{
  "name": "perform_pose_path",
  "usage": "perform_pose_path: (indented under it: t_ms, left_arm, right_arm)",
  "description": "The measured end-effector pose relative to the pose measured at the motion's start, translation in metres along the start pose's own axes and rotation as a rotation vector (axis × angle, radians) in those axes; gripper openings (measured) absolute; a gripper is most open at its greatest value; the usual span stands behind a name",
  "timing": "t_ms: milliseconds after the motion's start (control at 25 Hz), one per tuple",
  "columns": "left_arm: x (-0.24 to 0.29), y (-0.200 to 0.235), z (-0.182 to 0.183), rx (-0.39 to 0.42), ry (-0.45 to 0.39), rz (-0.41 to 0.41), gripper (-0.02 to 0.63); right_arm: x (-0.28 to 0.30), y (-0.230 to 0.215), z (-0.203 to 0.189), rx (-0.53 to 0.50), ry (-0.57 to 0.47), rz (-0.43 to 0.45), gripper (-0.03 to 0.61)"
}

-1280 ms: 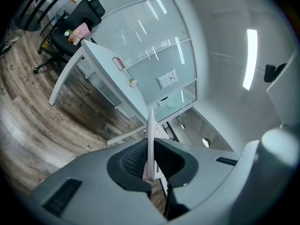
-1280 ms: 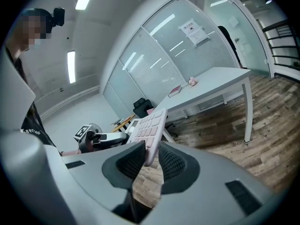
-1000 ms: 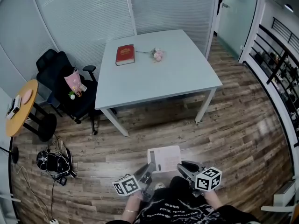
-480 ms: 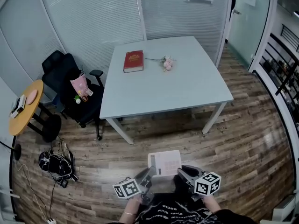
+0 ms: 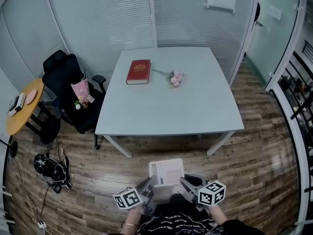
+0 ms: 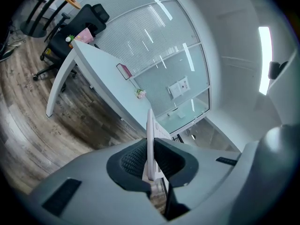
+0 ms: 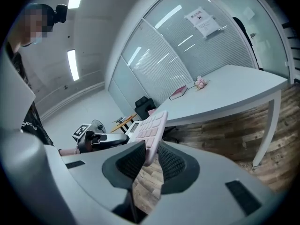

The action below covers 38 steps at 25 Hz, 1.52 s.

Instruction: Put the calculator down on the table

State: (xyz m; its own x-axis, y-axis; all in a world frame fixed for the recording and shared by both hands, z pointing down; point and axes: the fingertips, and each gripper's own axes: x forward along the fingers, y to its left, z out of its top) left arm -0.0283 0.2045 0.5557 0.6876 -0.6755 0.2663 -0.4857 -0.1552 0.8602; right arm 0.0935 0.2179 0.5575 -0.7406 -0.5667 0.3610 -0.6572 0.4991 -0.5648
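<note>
The task is at its carrying stage: the calculator (image 5: 167,173) is not yet on the table (image 5: 195,111) but held in the air over the wooden floor, short of the table's near edge. The left gripper (image 5: 149,184) pinches 1 end of it between its ribbed pads, and the right gripper (image 5: 185,182) pinches the opposite end, so neither is free. What is left, judging by this, is to bring it over the table's bare near part, lower it flat and let go with both. The calculator lies key face up, and its long axis seems to run side to side, roughly along the table's near edge, with the display end towards the left gripper. A red book (image 5: 139,71) and a small bunch of flowers (image 5: 175,77) sit at the table's far side.
</note>
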Motion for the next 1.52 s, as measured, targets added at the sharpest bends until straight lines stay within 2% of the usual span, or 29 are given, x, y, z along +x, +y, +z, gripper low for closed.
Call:
perform_pose_path:
  t_ms: [280, 480, 800, 1000, 1280, 1520]
  left_arm:
    - [0.067, -0.010, 0.012, -0.002, -0.027, 0.026, 0.055]
    - [0.102, -0.012, 0.017, 0.024, -0.034, 0.051, 0.055]
    - [0.129, -0.009, 0.023, 0.000, -0.035, 0.070, 0.055]
    - [0.141, -0.003, 0.029, -0.010, -0.023, 0.054, 0.055]
    - [0.172, 0.008, 0.066, 0.023, 0.018, 0.037, 0.055]
    - [0.213, 0.015, 0.115, 0.058, 0.074, 0.003, 0.055]
  right_arm:
    - [-0.001, -0.061, 0.040, 0.001, 0.019, 0.035, 0.092]
    - [-0.002, -0.094, 0.057, 0.010, 0.022, 0.044, 0.092]
    - [0.003, -0.119, 0.071, 0.015, 0.046, 0.046, 0.092]
    - [0.013, -0.129, 0.075, 0.021, 0.049, 0.036, 0.092]
    - [0.041, -0.150, 0.097, 0.028, 0.037, -0.009, 0.092]
    - [0.077, -0.175, 0.134, 0.041, 0.016, -0.063, 0.093]
